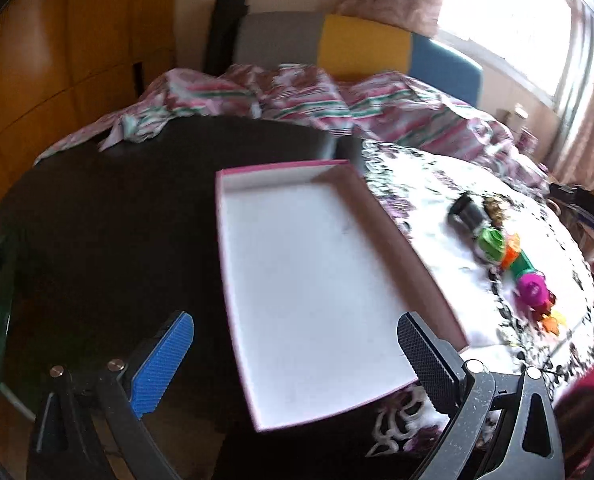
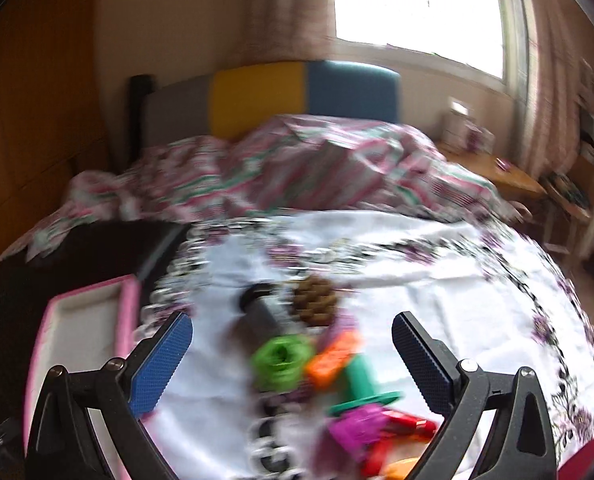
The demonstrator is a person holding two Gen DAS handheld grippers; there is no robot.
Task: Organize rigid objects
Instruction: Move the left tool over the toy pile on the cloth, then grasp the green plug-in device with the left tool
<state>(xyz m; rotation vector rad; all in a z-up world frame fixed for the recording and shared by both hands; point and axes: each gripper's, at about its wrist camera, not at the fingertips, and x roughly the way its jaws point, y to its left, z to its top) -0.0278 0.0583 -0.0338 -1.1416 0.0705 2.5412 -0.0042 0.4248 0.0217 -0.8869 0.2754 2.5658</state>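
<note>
A shallow pink-rimmed box (image 1: 309, 280) with a white inside lies empty on the bed, and my left gripper (image 1: 293, 364) hovers open over its near end. The box (image 2: 85, 344) also shows at the left of the right wrist view. To its right, small rigid objects lie in a row on the white patterned cloth (image 2: 437, 280): a black cylinder (image 2: 259, 312), a pine cone (image 2: 315, 298), a green ring (image 2: 283, 362), an orange block (image 2: 333, 358), a green piece (image 2: 363, 384), a purple piece (image 2: 357, 426) and a red piece (image 2: 409, 424). My right gripper (image 2: 293, 364) is open above them, touching nothing.
A dark blanket (image 1: 117, 220) covers the bed's left side. A crumpled pink-and-green striped duvet (image 2: 297, 164) lies beyond, before a grey, yellow and blue headboard (image 2: 265, 96). A wooden wardrobe (image 1: 57, 60) stands left, a bright window (image 2: 417, 8) and bedside table (image 2: 497, 168) right.
</note>
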